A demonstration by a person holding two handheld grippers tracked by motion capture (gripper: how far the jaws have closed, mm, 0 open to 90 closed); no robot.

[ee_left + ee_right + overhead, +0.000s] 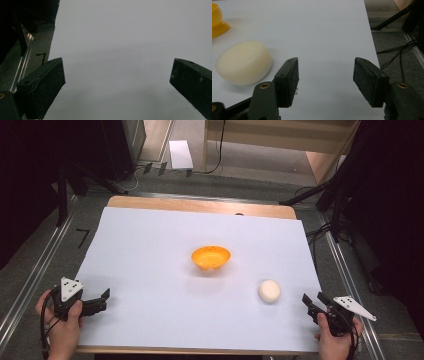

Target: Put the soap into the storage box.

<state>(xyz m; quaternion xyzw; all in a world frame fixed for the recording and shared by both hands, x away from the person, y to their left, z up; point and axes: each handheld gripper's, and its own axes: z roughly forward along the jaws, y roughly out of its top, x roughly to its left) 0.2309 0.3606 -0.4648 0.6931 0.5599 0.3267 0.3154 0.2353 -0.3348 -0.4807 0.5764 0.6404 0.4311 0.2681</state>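
Nothing done yet, by the look of it. The white puck lies on the white sheet over the tabletop, towards the near right, apart from the orange bowl at mid-sheet. The bowl looks empty from the high view. My read is that the puck goes into the bowl, so the reach, grasp, carry and drop are all left to do.

The right hand-held gripper sits at the near right corner, just right of the puck and not touching it. In the right gripper view, the right hand-held gripper has its jaws apart with bare sheet between them, so it is released and holds nothing. The puck is off to the left of the left jaw, with the bowl beyond it at the frame edge.

The left hand-held gripper is at the near left corner, well away from both things. The left gripper view shows the left hand-held gripper with jaws wide apart over plain sheet, also released and empty.

No brand or label can be read on the puck, bowl, sheet or grippers. The one mark is a black 7-shaped mark on the floor left of the tabletop, and I cannot tell if it is a digit or just tape.
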